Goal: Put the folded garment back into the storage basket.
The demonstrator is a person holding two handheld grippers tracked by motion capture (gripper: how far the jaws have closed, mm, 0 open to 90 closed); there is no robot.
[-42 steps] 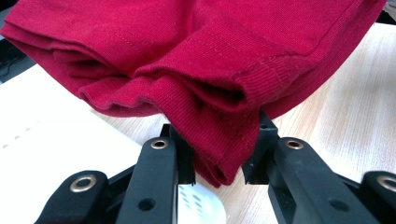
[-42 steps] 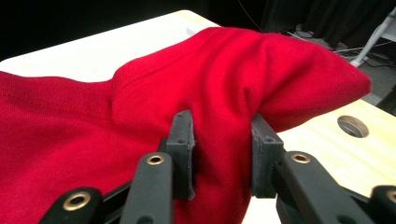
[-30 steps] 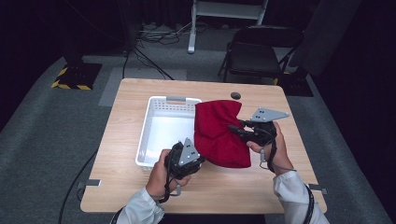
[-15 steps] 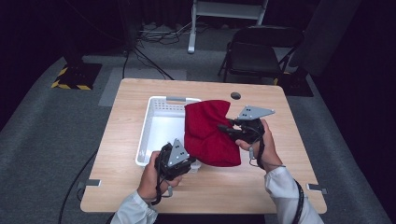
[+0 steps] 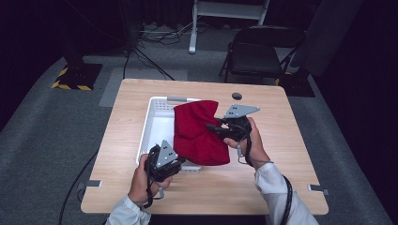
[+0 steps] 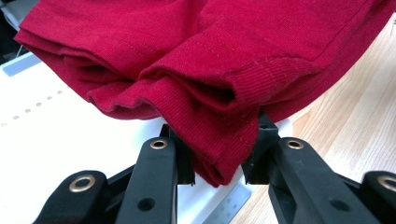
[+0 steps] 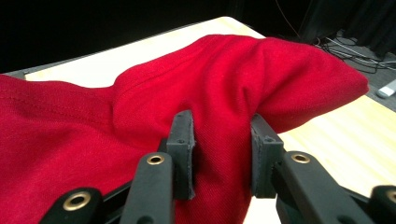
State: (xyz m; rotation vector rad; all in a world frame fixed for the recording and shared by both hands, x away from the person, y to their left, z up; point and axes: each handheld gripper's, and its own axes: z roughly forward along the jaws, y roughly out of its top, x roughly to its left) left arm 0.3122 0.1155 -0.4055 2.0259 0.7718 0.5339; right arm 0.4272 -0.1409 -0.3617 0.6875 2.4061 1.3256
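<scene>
Between the left gripper (image 6: pixel 217 161) jaws: folded hem of the red garment (image 5: pixel 199 133), clamped. Right gripper (image 7: pixel 219 156) pinches a fold too. Garment hangs half over the white basket (image 5: pixel 155 129), not yet in, by my read. Basket's left half open; table (image 5: pixel 281 173) bare around.

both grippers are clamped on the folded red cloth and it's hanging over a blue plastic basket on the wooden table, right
Not quite: the plastic basket is white, not blue, as the high view shows. The rest holds. The left gripper and the right gripper are each shut on the folded red cloth, which hangs partly over the basket on the wooden table.
</scene>
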